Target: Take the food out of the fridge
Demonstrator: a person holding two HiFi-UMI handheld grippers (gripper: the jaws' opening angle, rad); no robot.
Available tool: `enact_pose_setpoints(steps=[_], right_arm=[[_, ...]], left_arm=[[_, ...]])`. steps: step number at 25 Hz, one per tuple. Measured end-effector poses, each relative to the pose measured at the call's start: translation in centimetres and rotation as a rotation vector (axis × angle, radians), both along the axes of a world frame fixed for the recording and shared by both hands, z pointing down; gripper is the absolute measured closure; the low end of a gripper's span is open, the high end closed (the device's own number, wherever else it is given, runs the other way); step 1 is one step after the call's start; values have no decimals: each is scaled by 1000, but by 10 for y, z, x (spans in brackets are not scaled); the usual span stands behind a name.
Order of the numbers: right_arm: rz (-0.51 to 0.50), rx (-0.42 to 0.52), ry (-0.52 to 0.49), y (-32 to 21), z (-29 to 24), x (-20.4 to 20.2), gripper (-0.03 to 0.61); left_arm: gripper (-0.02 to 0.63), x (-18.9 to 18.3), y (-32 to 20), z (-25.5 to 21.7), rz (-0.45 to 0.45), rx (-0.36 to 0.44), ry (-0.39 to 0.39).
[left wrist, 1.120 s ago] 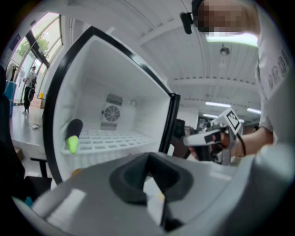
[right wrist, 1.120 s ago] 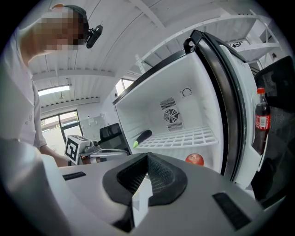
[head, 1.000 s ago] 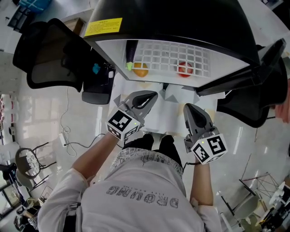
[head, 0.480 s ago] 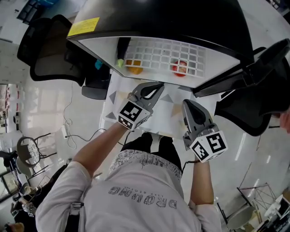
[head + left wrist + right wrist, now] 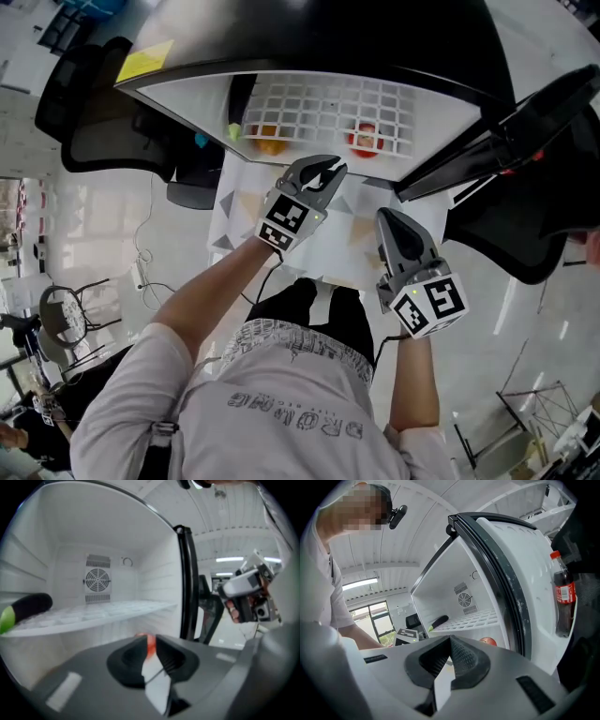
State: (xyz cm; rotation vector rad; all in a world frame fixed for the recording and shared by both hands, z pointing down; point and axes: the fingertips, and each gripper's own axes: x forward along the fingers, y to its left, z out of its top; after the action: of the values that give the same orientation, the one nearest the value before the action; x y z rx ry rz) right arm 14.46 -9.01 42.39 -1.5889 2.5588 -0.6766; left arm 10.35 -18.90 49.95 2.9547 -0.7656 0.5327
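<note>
The small fridge (image 5: 319, 37) stands open. On its white wire shelf (image 5: 328, 103) lie a dark eggplant with a green end (image 5: 238, 105), an orange fruit (image 5: 269, 142) and a red fruit (image 5: 364, 139). My left gripper (image 5: 323, 167) is at the fridge's mouth, just in front of the shelf, between the two fruits. Its jaws are opening a little with nothing between them. Through their gap (image 5: 151, 641) the red fruit (image 5: 151, 644) shows beyond. The eggplant (image 5: 27, 607) lies at the left on the shelf. My right gripper (image 5: 387, 218) hangs back, shut and empty (image 5: 450, 639).
The fridge door (image 5: 525, 573) swings open to the right and holds a cola bottle (image 5: 563, 599). Black office chairs stand at the left (image 5: 98, 103) and right (image 5: 525, 225). A white surface with grey triangles (image 5: 352, 246) lies below the grippers.
My left gripper has moved forward and to the right, up to the fridge's opening, and its jaws have parted slightly. The right gripper has shifted only a little.
</note>
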Motion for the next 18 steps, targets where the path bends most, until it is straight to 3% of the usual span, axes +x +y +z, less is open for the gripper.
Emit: enact_pose_setpoints(steps=[8,18], right_arm=[[28,-5,-17,1,24,-2,578],[55,-7,-5,0,42,-1,578]], left_arm=[[492,14,-23,23,28,23,-28],[360,37,-39,39,92,42,-31]])
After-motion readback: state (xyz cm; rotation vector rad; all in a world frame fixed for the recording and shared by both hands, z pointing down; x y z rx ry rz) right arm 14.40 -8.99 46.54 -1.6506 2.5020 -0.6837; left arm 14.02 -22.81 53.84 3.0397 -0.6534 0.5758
